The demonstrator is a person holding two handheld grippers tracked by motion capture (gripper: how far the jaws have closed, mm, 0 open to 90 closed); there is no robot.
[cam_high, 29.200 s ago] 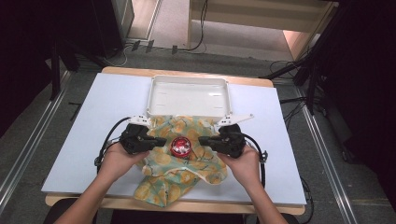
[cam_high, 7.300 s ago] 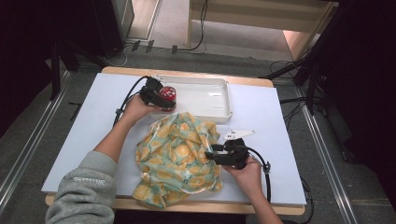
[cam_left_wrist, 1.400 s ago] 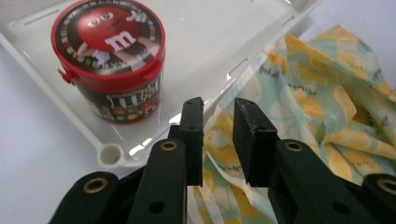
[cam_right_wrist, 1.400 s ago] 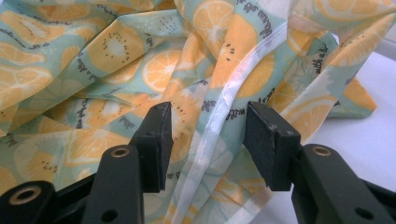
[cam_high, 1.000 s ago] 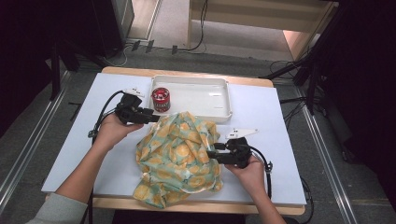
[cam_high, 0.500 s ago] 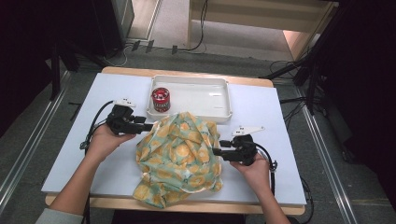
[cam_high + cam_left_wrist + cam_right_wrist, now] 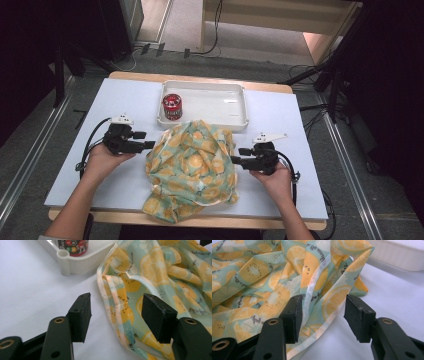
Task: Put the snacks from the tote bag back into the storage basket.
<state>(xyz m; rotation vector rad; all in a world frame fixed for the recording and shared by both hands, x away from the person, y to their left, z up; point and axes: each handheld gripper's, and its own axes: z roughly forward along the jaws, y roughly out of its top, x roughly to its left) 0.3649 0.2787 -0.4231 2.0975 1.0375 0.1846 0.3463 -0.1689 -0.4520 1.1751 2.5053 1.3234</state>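
Observation:
A crumpled cloth [image 7: 192,167] printed with lemon and kiwi slices lies in the middle of the white table. My left gripper [image 7: 146,140] sits at its left edge, open. Its jaws have just been opening, and the cloth's hem [image 7: 117,302] lies between them without being pressed. At the cloth's right edge my right gripper [image 7: 239,155] is open too, with a folded hem [image 7: 317,287] lying loose between its pads. A red can [image 7: 172,106] stands upright in the left end of the white tray [image 7: 235,97].
The tray sits just behind the cloth, and its corner [image 7: 63,261] is close to the left gripper. Cables trail from both grippers across the table [image 7: 100,195]. Bare tabletop lies left and right of the cloth. The table's front edge is near the forearms.
The can, once on the cloth, now stands in the tray. Over the last second my left gripper has moved from beside the tray down to the cloth's left edge, and its jaws stand wider.

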